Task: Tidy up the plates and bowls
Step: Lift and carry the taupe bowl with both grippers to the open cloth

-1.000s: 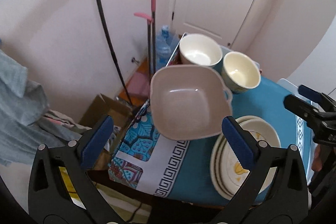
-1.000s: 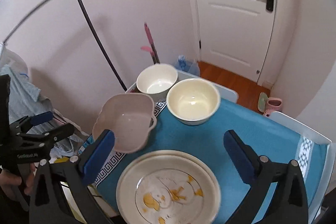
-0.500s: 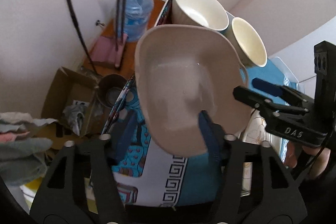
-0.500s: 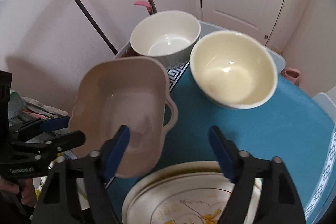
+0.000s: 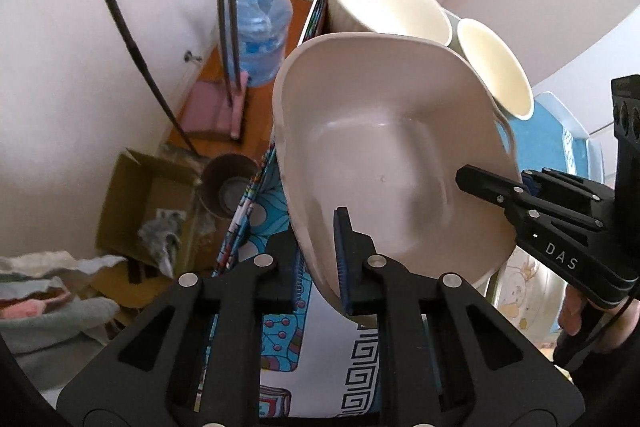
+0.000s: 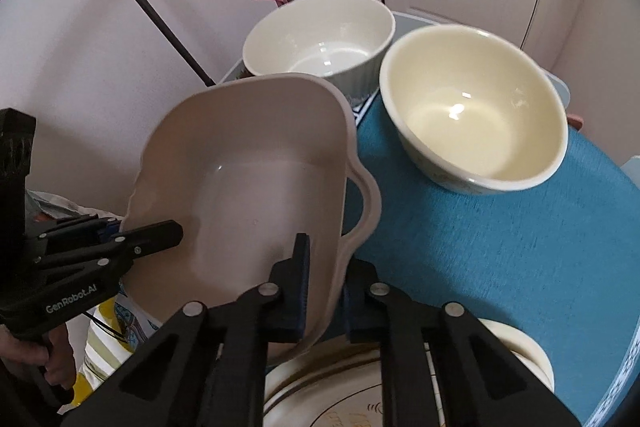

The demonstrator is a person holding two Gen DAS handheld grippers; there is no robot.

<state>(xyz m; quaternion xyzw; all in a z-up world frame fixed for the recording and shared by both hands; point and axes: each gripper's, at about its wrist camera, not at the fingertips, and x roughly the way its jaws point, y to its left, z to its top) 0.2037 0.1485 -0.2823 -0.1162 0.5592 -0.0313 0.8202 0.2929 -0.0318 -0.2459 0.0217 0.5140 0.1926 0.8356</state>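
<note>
two grippers clamp opposite rims of the beige dish (image 6: 256, 187): left gripper (image 5: 320, 267), right gripper (image 6: 324, 287). beyond stand two bowls (image 6: 476, 115); the plates (image 6: 360, 399) nearby look stacked, perhaps.

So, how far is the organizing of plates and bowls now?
Done: the plates are stacked. In hand: both grippers, left gripper and right gripper, grip opposite rims of the pink-beige dish. Left: the white bowl and cream bowl stand separately, unstacked.
</note>
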